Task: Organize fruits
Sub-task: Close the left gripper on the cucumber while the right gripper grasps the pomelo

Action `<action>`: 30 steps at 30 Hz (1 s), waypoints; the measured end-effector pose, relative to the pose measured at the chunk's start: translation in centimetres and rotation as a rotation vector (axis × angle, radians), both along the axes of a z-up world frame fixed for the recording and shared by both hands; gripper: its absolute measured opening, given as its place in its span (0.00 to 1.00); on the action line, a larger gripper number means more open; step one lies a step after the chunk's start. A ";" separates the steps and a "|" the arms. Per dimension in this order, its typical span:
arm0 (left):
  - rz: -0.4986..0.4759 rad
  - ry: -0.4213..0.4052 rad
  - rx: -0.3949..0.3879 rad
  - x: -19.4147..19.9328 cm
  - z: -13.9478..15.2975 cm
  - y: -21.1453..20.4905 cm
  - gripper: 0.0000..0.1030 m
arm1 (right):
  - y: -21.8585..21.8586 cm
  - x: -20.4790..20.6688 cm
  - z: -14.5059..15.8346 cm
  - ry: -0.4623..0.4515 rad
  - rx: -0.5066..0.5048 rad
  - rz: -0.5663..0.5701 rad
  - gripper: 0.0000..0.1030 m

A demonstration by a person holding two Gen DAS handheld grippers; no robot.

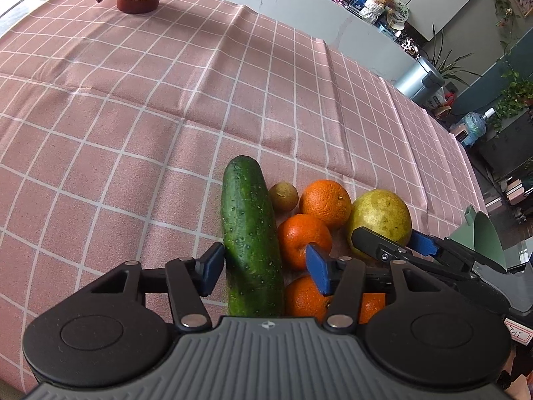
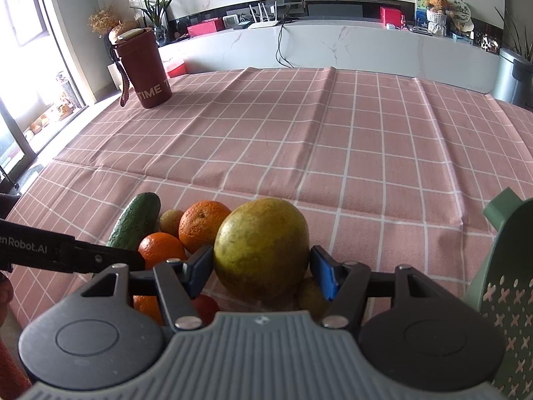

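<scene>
Orange fruit (image 1: 308, 296) half-hidden behind left tongs (image 1: 265, 268) — cucumber (image 1: 250, 233) base too.

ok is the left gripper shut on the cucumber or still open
Open. In the left wrist view the left gripper straddles the cucumber: one pad sits at its side, the other pad stands clear of it, over the oranges.
</scene>
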State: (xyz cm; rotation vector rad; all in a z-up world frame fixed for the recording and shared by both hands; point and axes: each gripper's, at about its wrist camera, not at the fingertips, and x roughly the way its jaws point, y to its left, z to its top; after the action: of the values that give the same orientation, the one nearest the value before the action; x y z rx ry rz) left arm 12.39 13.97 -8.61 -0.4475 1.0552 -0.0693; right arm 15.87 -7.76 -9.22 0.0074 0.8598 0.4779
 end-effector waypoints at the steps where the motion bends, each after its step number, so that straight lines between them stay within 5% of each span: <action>1: 0.008 0.000 0.009 -0.1 0.0 0.2 0.40 | 0.0 0.0 0.0 -0.004 -0.002 0.002 0.58; 19: -0.033 0.010 0.097 0.5 -0.6 -0.5 0.51 | -0.2 -0.3 -0.3 -0.020 0.013 -0.001 0.60; 30: -0.025 -0.009 0.091 -0.1 -0.4 -0.7 0.43 | -0.1 0.0 -0.7 -0.027 0.015 -0.005 0.58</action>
State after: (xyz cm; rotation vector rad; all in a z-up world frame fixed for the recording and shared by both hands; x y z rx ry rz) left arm 12.28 13.29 -9.06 -0.3514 1.0509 -0.0447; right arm 15.91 -7.82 -9.97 0.0166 0.8296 0.4786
